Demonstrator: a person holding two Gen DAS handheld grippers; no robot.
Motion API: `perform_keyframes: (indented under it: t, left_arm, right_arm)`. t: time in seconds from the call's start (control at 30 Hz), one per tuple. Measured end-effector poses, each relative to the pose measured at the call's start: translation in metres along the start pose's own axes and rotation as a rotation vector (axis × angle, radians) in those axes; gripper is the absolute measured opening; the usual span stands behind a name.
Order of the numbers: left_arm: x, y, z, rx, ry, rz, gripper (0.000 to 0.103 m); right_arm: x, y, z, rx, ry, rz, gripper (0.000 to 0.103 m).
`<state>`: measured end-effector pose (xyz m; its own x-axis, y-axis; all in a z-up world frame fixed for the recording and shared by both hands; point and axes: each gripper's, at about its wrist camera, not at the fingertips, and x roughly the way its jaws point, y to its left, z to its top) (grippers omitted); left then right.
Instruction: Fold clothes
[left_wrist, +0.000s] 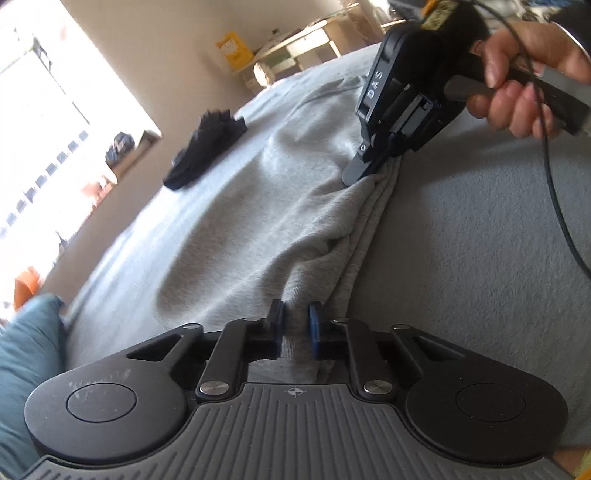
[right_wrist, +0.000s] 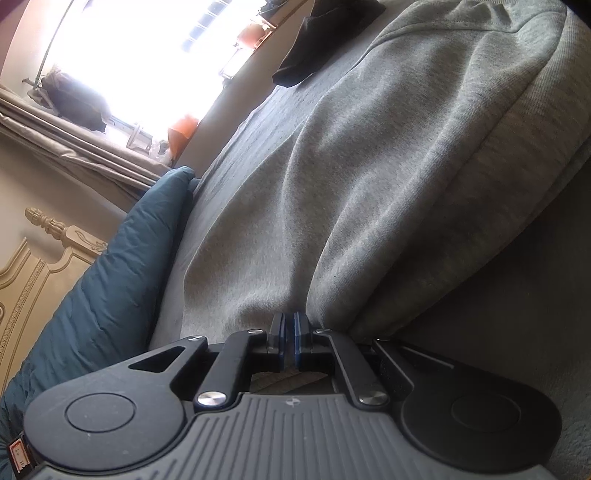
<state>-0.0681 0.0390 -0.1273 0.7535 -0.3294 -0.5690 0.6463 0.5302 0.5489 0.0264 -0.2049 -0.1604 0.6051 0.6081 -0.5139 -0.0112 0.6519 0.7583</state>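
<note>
Both jaws clench the grey sweatshirt (left_wrist: 258, 206) edge, left gripper (left_wrist: 296, 326) and right gripper (right_wrist: 290, 341) mid-fold, next carrying it across together.

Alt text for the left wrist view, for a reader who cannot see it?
The left hand-held gripper pinches a grey sweatshirt spread on a grey bed cover. Farther along the same edge, the right hand-held gripper, in a hand, grips it too. A black garment lies beyond.
</note>
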Motion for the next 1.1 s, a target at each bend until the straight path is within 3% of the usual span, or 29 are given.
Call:
perform_keyframes:
  t: [0.23, 0.33, 0.5, 0.63, 0.8, 0.97, 1.03, 1.1]
  left_arm:
    - [0.005, -0.04, -0.034, 0.334, -0.003, 0.076, 0.008]
    - [0.003, -0.035, -0.033, 0.297, -0.003, 0.07, 0.008]
    - [-0.003, -0.014, -0.03, 0.154, -0.004, 0.004, 0.011]
    - [-0.015, 0.016, -0.029, -0.044, 0.016, -0.078, 0.016]
    - [-0.032, 0.057, -0.031, -0.287, 0.065, -0.064, 0.016]
    - [-0.026, 0.086, -0.004, -0.634, -0.064, -0.137, 0.016]
    - [-0.006, 0.079, 0.012, -0.692, -0.108, -0.202, 0.016]
    - [0.016, 0.062, 0.024, -0.677, -0.092, -0.227, 0.016]
  right_arm:
    - [0.001, 0.001, -0.002, -0.004, -0.003, 0.003, 0.001]
    - [0.0, 0.004, -0.001, -0.034, 0.002, -0.006, 0.001]
    - [0.0, 0.004, -0.002, -0.037, -0.001, -0.004, 0.001]
    - [-0.001, 0.004, -0.001, -0.04, 0.002, -0.005, 0.001]
    - [-0.002, 0.004, -0.002, -0.044, -0.003, -0.01, 0.002]
    - [-0.003, 0.007, -0.004, -0.062, -0.016, -0.022, 0.002]
    - [-0.004, 0.008, -0.005, -0.068, -0.021, -0.029, 0.002]
    - [-0.005, 0.011, -0.005, -0.08, -0.023, -0.038, 0.002]
